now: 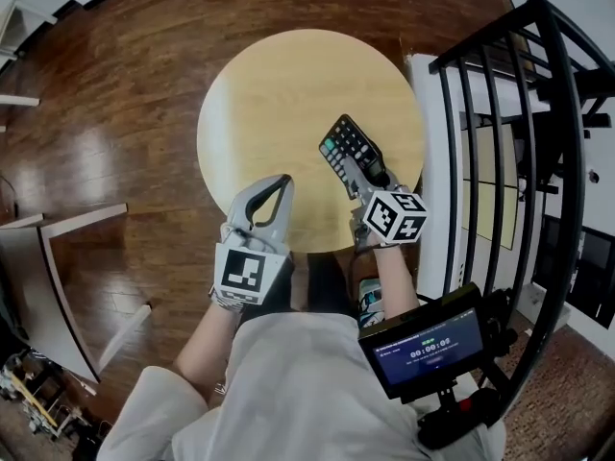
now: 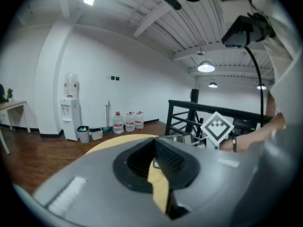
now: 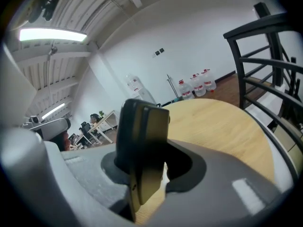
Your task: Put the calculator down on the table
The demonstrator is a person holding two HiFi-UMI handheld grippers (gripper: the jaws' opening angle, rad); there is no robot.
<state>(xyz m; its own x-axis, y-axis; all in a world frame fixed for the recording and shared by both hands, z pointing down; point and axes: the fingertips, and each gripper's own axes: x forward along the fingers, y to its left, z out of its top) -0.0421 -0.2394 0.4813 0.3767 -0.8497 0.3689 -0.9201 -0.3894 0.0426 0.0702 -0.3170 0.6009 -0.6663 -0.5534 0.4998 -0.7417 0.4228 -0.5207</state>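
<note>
A black calculator (image 1: 349, 150) with rows of keys is held tilted over the right part of the round light-wood table (image 1: 288, 84). My right gripper (image 1: 371, 177) is shut on its lower end. In the right gripper view the calculator (image 3: 142, 126) stands edge-on between the jaws, with the table (image 3: 222, 126) beyond it. My left gripper (image 1: 282, 184) hovers over the table's near edge, jaws meeting at the tips with nothing between them. In the left gripper view, a sliver of table (image 2: 158, 183) shows through the left gripper (image 2: 158, 171), and the right gripper's marker cube (image 2: 217, 127) shows at right.
A black metal railing (image 1: 519, 113) runs close along the table's right side. Dark wooden floor (image 1: 115, 113) surrounds the table. A small screen (image 1: 428, 344) hangs at the person's chest. Water bottles (image 2: 128, 122) and a water dispenser (image 2: 70, 108) stand by the far wall.
</note>
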